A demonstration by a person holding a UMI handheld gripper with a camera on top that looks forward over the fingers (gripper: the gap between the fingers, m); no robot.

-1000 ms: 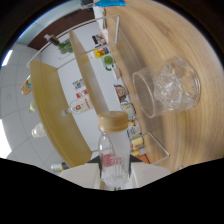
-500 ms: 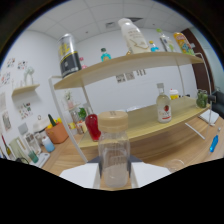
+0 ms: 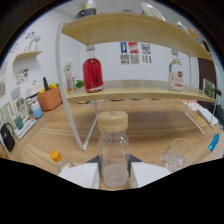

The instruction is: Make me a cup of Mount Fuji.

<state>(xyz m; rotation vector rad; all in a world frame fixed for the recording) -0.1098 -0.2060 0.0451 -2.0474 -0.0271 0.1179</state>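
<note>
The wooden bench (image 3: 150, 127) fills the middle of the frame, its top left mostly bare ahead of the camera, which looks like working room for mixing the drink. On it stands a two-tier wooden shelf rack (image 3: 135, 90) with white uprights, spanning the upper and right parts of the frame; it keeps the bottles raised and facing forward, each easy to pick out. On the lower shelf, upper left of centre, stands a clear bottle of red liquid (image 3: 92, 74), and at the right a clear bottle with a red-and-white label (image 3: 175, 75); the writing on that label is too small to read. Small printed cards (image 3: 134, 52) hang on the white wall between the two bottles, their text likewise unreadable. At the left of the frame an orange pot (image 3: 50, 97) with green leaves sits near the wall, well apart from the working area.

At bottom centre a clear glass bottle with a tan lid (image 3: 113, 150) stands upright, and the white fingers (image 3: 82, 175) of the gripper (image 3: 114, 176) press against its lower body from both sides, clenched on it. It is held upright, probably so nothing spills while carried; it carries no label that I can see. To its lower right a clear drinking glass (image 3: 176, 156) rests on the bench, plausibly the cup the drink is meant for. A small yellow-capped item (image 3: 56, 157) sits at the lower left.
</note>
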